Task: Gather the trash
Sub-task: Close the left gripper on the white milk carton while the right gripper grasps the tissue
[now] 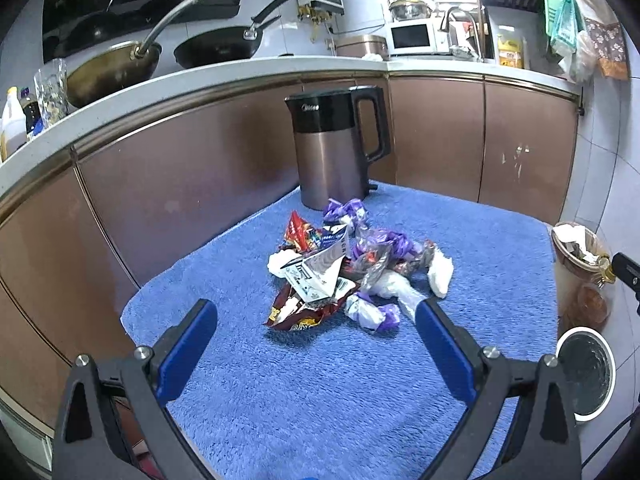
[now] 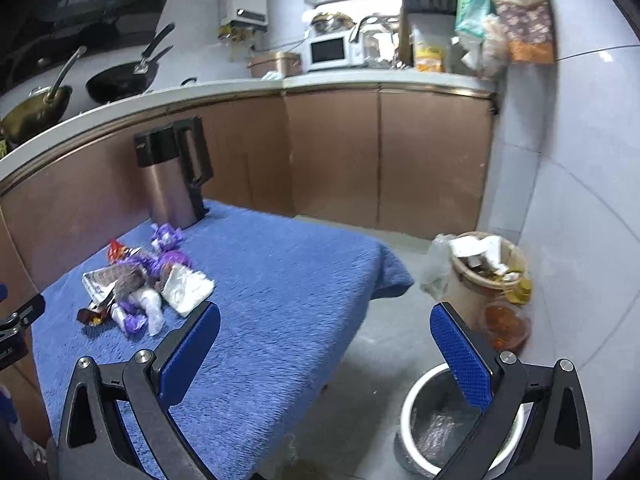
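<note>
**Inventory: both grippers released, trash heaped on the blue cloth**

Item 1. My left gripper (image 1: pixel 316 320): I see its fingers spread wide apart, grasping nothing, held above the blue towel (image 1: pixel 280 400).

Item 2. Trash pile (image 1: pixel 344 272): straight ahead of the left fingers, centred between them and just beyond their tips. It holds purple wrappers, a red snack packet, a dark brown packet, a folded printed paper and white crumpled tissue (image 1: pixel 440 272), all touching or overlapping.

Item 3. Kettle (image 1: pixel 340 148): upright beyond the pile, at the far edge of the towel, handle toward the right finger's side.

Item 4. My right gripper (image 2: pixel 325 344): fingers also released and wide, nothing between them. The pile (image 2: pixel 140 284) lies ahead and left of its left finger.

Item 5. White-rimmed bin (image 2: pixel 436 428): on the floor, partly behind the right finger of the right gripper, lined with clear plastic.

Item 6. Tan waste basket (image 2: pixel 486 276): beyond that finger, already full of paper.
</note>
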Available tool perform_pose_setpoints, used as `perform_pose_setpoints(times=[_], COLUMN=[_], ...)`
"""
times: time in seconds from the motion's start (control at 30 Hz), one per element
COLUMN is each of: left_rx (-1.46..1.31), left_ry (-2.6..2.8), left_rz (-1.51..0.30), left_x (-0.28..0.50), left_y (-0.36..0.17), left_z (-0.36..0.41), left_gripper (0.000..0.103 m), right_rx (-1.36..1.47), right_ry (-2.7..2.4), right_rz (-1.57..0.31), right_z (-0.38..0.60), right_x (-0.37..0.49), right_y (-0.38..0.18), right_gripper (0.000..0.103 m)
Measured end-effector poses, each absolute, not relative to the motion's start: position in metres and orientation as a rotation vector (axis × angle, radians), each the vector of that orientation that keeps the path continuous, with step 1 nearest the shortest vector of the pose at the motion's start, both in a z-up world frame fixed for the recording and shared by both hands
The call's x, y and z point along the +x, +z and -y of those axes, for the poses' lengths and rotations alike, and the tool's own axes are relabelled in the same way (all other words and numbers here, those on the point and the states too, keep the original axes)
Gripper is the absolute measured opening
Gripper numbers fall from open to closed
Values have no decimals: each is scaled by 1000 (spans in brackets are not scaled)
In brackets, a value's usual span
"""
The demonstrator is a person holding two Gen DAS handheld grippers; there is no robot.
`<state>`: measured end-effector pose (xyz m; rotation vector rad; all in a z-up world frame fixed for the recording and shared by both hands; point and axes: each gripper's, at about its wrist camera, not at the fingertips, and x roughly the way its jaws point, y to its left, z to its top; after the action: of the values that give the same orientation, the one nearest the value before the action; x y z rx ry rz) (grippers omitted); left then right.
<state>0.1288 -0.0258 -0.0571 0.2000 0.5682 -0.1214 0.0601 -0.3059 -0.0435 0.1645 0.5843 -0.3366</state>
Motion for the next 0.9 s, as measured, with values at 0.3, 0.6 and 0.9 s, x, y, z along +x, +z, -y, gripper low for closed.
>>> perform_pose_setpoints(times=[0.3, 0.6, 0.9], left_rx=[188, 178, 122], left_ry=[-108, -76, -68], left_rz=[-644, -707, -806], left_x=[159, 185, 208], left_y=[-76, -101, -130], left_z=[15, 1, -37], left_gripper=[100, 100, 100], right_rx=[184, 174, 178], right_ry=[-207, -124, -29], right_rz=[-666, -722, -807], right_z=[292, 281, 267], right_x=[104, 141, 174], right_y=[-60, -74, -97], right_gripper=[103, 103, 85])
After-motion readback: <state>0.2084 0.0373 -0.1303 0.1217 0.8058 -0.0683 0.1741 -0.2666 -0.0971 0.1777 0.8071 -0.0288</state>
